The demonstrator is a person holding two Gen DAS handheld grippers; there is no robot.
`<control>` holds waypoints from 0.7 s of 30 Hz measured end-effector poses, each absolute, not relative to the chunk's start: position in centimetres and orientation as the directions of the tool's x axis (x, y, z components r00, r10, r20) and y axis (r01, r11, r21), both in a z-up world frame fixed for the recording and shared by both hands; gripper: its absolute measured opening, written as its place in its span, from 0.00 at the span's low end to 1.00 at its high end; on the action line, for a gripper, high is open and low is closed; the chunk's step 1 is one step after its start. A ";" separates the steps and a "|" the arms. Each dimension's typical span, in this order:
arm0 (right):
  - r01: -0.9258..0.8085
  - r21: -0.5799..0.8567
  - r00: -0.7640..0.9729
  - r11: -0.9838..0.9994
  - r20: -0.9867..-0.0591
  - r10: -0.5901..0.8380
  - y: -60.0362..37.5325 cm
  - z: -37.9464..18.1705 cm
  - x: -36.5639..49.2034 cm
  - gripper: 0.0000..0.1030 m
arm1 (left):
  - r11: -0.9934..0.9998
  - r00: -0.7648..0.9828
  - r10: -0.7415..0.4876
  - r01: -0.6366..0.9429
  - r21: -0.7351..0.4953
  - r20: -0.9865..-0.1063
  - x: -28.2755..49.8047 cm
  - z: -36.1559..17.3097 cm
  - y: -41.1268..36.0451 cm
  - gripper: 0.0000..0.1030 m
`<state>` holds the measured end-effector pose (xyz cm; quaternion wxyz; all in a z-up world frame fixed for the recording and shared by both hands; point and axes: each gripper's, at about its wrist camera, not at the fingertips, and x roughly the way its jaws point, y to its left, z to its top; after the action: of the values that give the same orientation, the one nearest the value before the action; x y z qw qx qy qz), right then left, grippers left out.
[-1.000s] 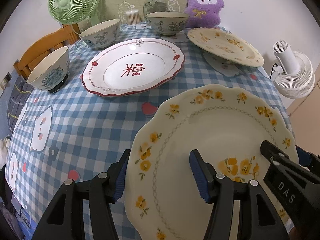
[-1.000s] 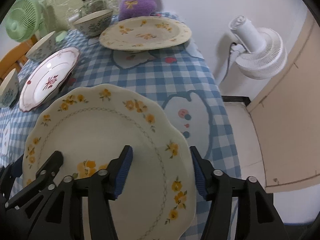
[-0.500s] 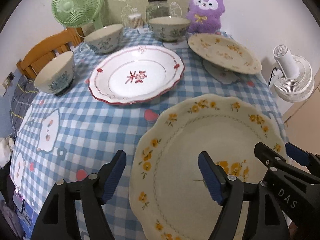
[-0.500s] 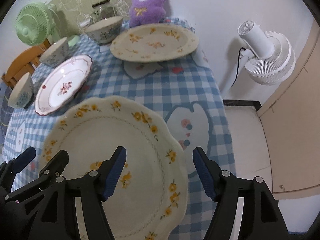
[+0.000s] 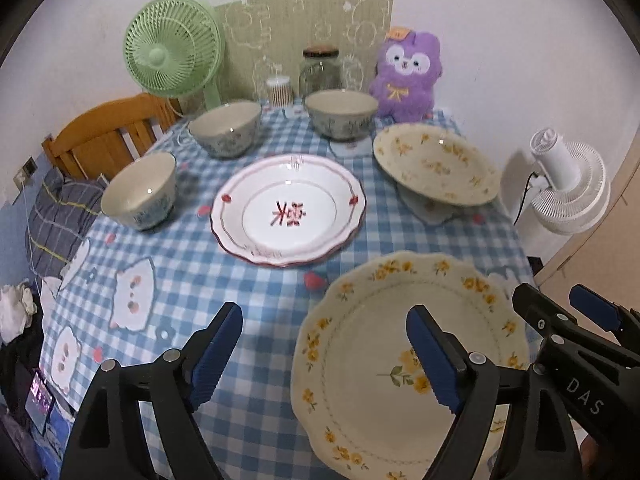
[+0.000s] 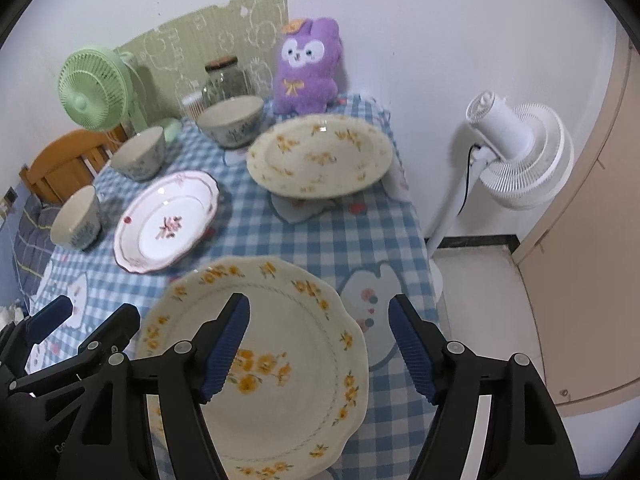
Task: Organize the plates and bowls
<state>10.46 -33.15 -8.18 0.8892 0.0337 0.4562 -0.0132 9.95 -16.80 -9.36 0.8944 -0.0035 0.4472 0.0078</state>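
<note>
Cream scalloped plate (image 5: 360,364) w/ yellow flowers flat on cloth; left gripper (image 5: 324,354) & right gripper (image 6: 318,346) jaws just widened, gripping nothing.

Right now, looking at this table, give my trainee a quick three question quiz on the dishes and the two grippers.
1. How many bowls stand on the table?
2. True or false: the left gripper is clamped on the near floral plate.
3. Which plate has a red rim: A, the centre plate; B, the far floral plate?

Key: 1. three. 2. false, both it and the right gripper are open above the plate. 3. A.
</note>
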 end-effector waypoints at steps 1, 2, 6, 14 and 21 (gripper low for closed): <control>0.056 0.045 0.589 0.997 -0.808 0.003 -33.0 -7.8 10.5 0.73 | 1.000 0.605 0.007 -0.016 -0.003 -0.796 9.9 -8.9 -16.6 0.84; 0.059 0.039 0.598 0.997 -0.802 -0.004 -32.7 -7.2 10.3 0.73 | 1.000 0.610 0.003 -0.013 -0.006 -0.792 9.8 -8.6 -16.4 0.84; 0.072 0.030 0.627 0.997 -0.778 -0.022 -32.3 -5.1 9.6 0.73 | 1.000 0.633 -0.017 0.012 -0.012 -0.774 9.3 -7.1 -15.7 0.85; 0.104 0.028 0.659 0.994 -0.751 -0.048 -31.0 -1.8 8.8 0.73 | 0.999 0.675 -0.039 0.035 -0.021 -0.737 8.9 -3.9 -14.5 0.86; 0.134 0.018 0.693 0.991 -0.716 -0.080 -30.7 0.9 8.5 0.73 | 0.995 0.696 -0.099 0.087 -0.053 -0.711 8.8 -1.5 -13.8 0.90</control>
<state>8.45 -30.67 0.91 0.9194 0.0345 0.3875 -0.0582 8.83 -13.80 -1.55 0.9208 -0.0076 0.3867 -0.0507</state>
